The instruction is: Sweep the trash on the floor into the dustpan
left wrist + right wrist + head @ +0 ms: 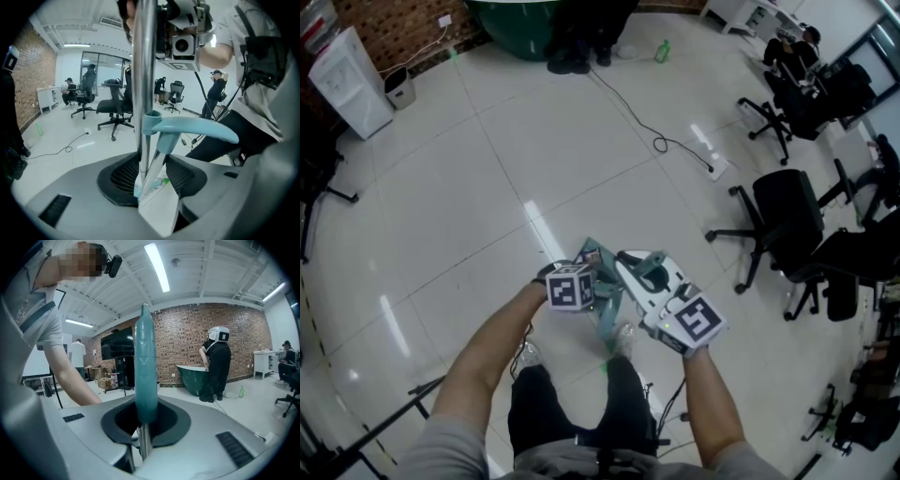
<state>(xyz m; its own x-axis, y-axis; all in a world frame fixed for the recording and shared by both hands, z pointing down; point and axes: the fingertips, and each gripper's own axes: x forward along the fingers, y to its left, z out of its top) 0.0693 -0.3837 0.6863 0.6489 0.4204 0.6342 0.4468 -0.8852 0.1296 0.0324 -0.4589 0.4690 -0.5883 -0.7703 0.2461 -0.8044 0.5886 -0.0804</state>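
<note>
In the head view my two grippers meet low at centre over the tiled floor, around a teal-and-metal broom and dustpan set (606, 311). My right gripper (143, 430) is shut on the broom's handle (146, 366), a teal grip over a metal pole. My left gripper (151, 180) stands open around that metal pole (143, 70) and a slanted pole (157, 161). The slanted pole carries a teal clip and a curved teal handle (197, 127). A gap shows beside the right pad. I see no trash on the floor.
Black office chairs (786, 217) stand at the right. A black cable (645, 124) runs to a power strip (718, 167). At the back are a green tub (194, 376), a white dispenser (345, 81), a bin (398, 89) and a green bottle (662, 51). A person (216, 364) stands by the tub.
</note>
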